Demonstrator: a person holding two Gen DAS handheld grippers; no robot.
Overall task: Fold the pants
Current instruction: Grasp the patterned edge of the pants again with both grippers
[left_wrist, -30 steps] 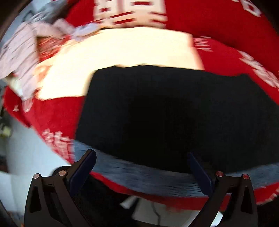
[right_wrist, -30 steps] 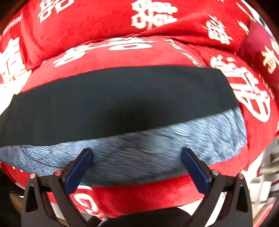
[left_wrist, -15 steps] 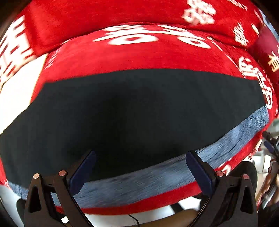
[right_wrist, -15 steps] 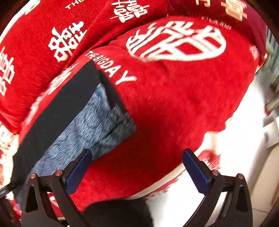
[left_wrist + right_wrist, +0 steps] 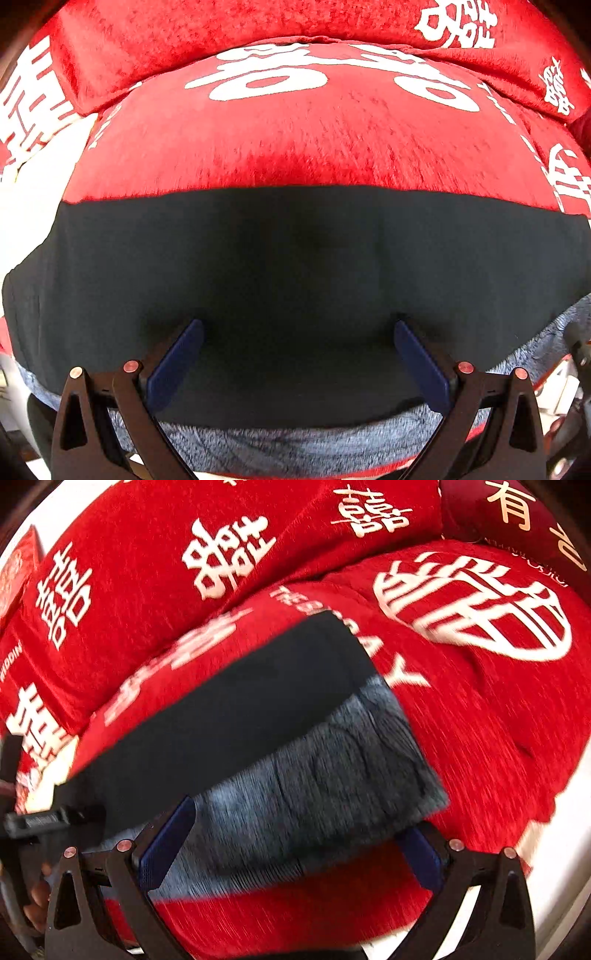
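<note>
The pants point(image 5: 295, 266) lie flat on the red sofa seat, a black outer layer with a grey-blue fleecy lining point(image 5: 280, 443) showing along the near edge. My left gripper point(image 5: 297, 343) is open and empty, its blue pads point(image 5: 173, 362) over the black cloth near the front edge. In the right wrist view the pants point(image 5: 236, 716) run from lower left to centre, the grey lining point(image 5: 332, 768) at their right end. My right gripper point(image 5: 295, 834) is open and empty over that grey end. The left gripper shows at the right wrist view's left edge point(image 5: 44, 819).
The red sofa cushion point(image 5: 295, 140) with white characters carries the pants; red back cushions point(image 5: 184, 554) stand behind. A darker red pillow point(image 5: 517, 517) sits at the far right. The white sofa frame point(image 5: 561, 830) and floor lie past the seat's front edge.
The left gripper has come down closer over the black cloth. The right gripper has swung back left, from the bare red cushion to over the pants' grey right end.
</note>
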